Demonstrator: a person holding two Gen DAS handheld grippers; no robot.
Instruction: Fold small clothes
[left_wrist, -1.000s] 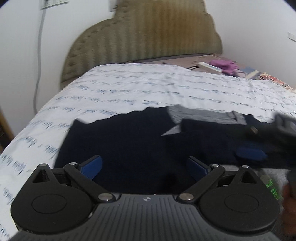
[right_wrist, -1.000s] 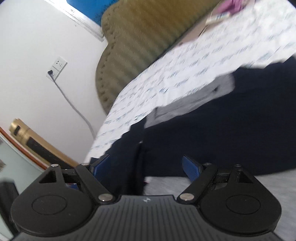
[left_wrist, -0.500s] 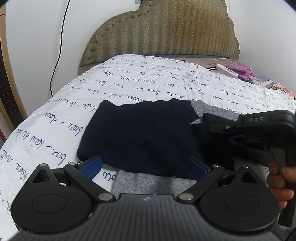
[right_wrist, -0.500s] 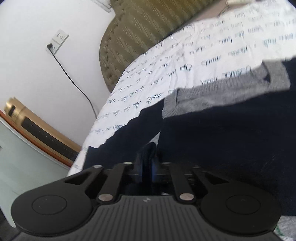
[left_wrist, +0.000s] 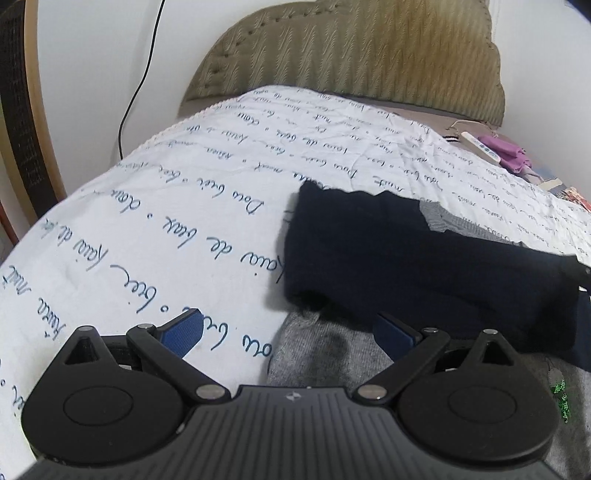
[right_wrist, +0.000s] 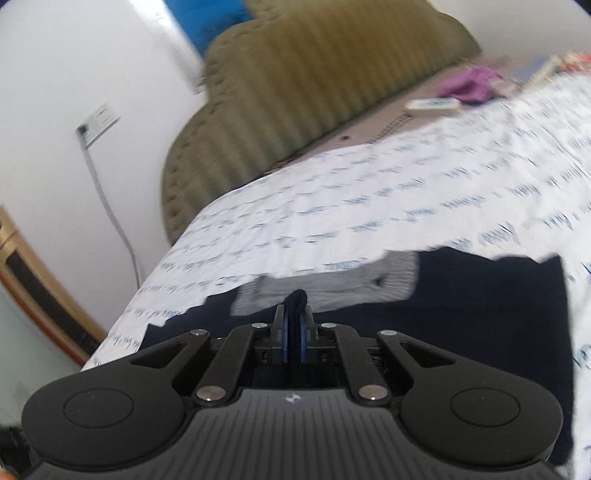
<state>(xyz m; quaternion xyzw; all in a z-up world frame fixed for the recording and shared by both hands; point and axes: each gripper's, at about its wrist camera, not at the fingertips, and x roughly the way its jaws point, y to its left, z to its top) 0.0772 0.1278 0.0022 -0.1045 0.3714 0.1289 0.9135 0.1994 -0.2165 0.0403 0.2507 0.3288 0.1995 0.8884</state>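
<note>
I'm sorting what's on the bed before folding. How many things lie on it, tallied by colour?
Navy and grey: 1, the sweater, pinched in the right gripper
White: 1, the remote
Purple: 1, the cloth
Total: 3; further items at the far edge are too small to tell.

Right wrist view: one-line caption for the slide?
Right gripper shut on a pinch of the navy garment lying on the script-print bedspread, olive headboard behind.

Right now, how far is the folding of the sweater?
Done: one navy part of the sweater already lies folded over. In hand: the right gripper is shut on a navy fold; the left gripper is open over the grey hem. Left: the remaining folds.
</note>
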